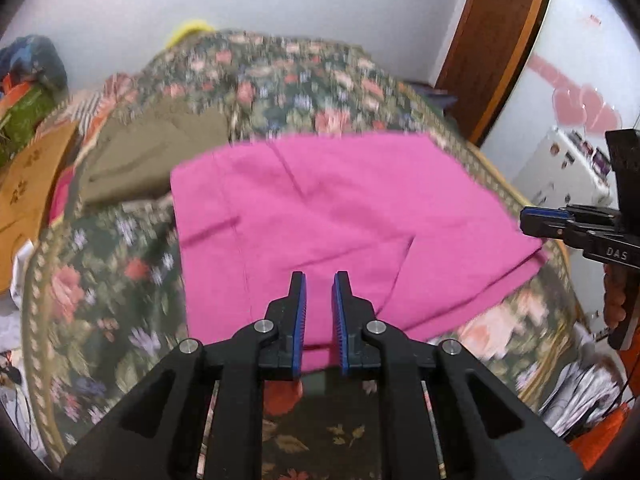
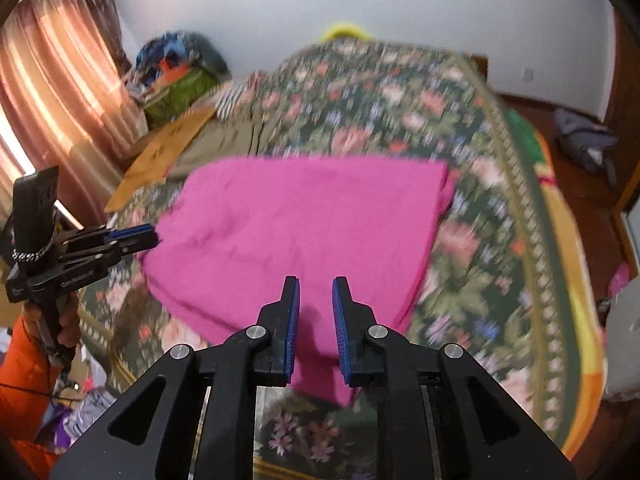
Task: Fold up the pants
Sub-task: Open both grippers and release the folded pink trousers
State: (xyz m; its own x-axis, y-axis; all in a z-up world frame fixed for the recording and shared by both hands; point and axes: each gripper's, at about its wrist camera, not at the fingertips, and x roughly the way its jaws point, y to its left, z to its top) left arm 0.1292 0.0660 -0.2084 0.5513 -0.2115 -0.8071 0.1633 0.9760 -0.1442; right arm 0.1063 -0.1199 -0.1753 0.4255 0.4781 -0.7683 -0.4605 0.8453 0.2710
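Note:
The pink pants [image 1: 332, 220] lie folded into a flat rectangle on the floral bedspread [image 1: 280, 76]; they also show in the right wrist view [image 2: 296, 228]. My left gripper [image 1: 319, 280] hovers over their near edge, open and empty, with a narrow gap between its blue pads. My right gripper [image 2: 316, 284] hovers over the near right part of the pants, open and empty. The right gripper shows at the right edge of the left wrist view [image 1: 528, 222]. The left gripper shows at the left of the right wrist view [image 2: 150, 236].
Olive-brown folded clothes [image 1: 156, 152] lie beyond the pants on the left. A brown cardboard piece [image 1: 28, 188] and a pile of bags [image 2: 176, 76] sit by the curtain [image 2: 52, 92]. The bed's edge curves on the right above the wooden floor [image 2: 580, 184].

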